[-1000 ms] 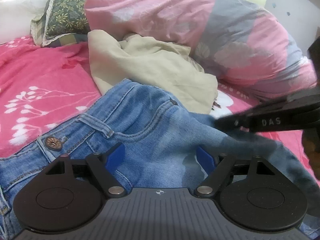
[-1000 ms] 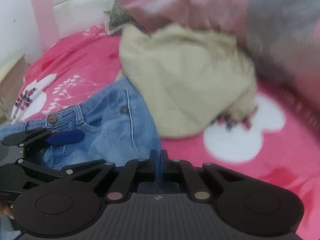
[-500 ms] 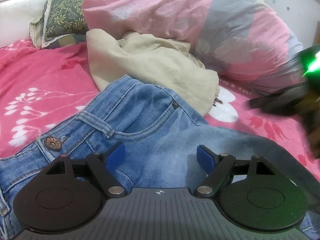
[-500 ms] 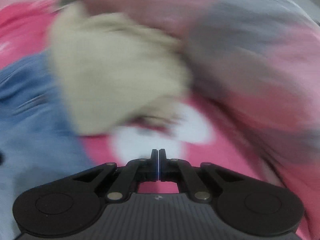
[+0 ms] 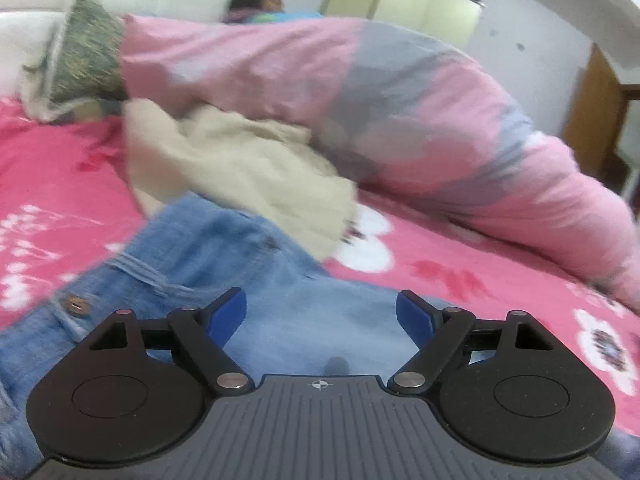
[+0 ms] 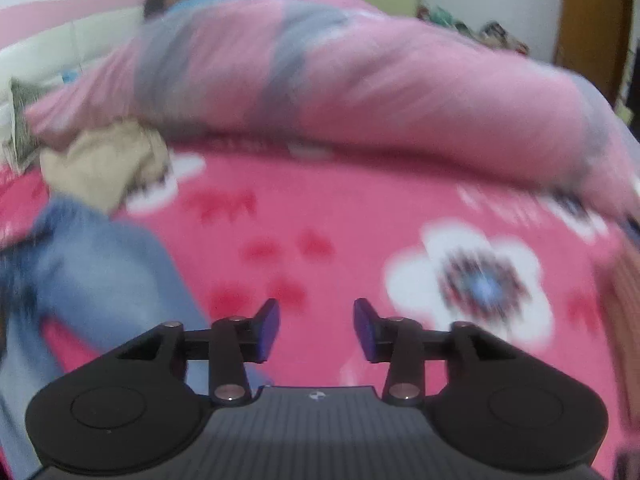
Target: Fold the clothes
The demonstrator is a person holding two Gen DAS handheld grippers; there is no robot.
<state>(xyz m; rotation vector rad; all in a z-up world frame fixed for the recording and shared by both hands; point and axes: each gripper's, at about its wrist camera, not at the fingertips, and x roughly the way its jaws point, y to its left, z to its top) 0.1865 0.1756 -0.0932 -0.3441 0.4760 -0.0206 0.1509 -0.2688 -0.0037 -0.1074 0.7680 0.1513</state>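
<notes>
Left hand-held gripper: jaws wide apart, nothing between the blue pads, poised over the faded blue denim jeans. The jeans lie spread on the bed's pink sheet with white flower print, waistband and metal button toward the left of the left wrist view. A crumpled beige cloth garment lies just beyond the jeans, overlapping their far edge and lying against the bulky pink and grey quilt. A green patterned pillow stands at the headboard.

Right hand-held gripper: jaws have just been opening, now about half apart, nothing between them; it is over bare pink sheet, with the jeans at left. Right wrist view is blurred.
</notes>
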